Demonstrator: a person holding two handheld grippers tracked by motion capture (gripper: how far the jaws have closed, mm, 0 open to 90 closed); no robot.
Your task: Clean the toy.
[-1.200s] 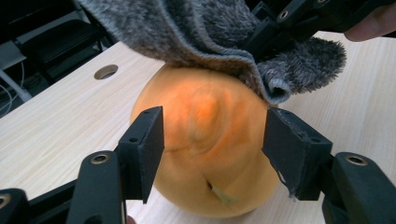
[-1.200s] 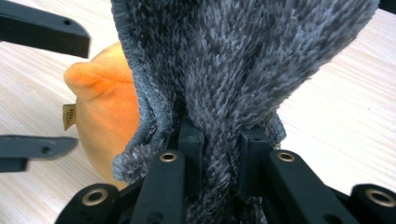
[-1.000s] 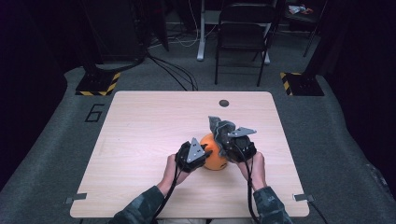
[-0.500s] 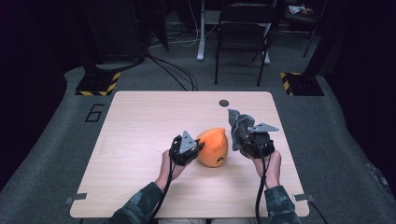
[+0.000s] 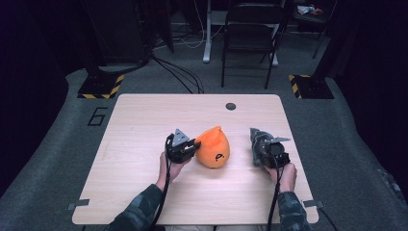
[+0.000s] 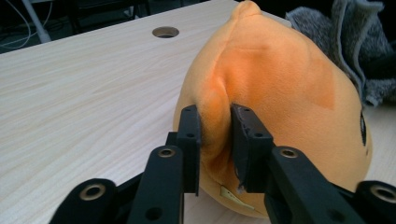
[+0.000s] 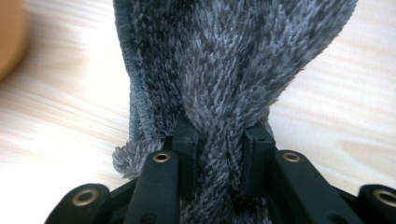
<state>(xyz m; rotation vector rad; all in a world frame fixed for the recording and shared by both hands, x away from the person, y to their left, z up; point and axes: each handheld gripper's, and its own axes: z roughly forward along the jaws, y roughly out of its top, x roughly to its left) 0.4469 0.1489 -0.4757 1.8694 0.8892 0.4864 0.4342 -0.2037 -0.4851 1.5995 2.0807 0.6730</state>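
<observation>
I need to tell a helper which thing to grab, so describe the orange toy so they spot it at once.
On the wooden table, near the middle, sits the orange plush toy, pinched by the left gripper. It is teardrop-shaped with a pointed tip, unlike the shaggy grey cloth.

Orange plush (image 5: pixel 214 148), mottled grey fuzzy cloth (image 5: pixel 257 139), pale wood table (image 5: pixel 144 125)

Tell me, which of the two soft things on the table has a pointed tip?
The orange plush, pinched by the left tool. The grey fuzzy cloth in the right tool is a limp bunch.
</observation>
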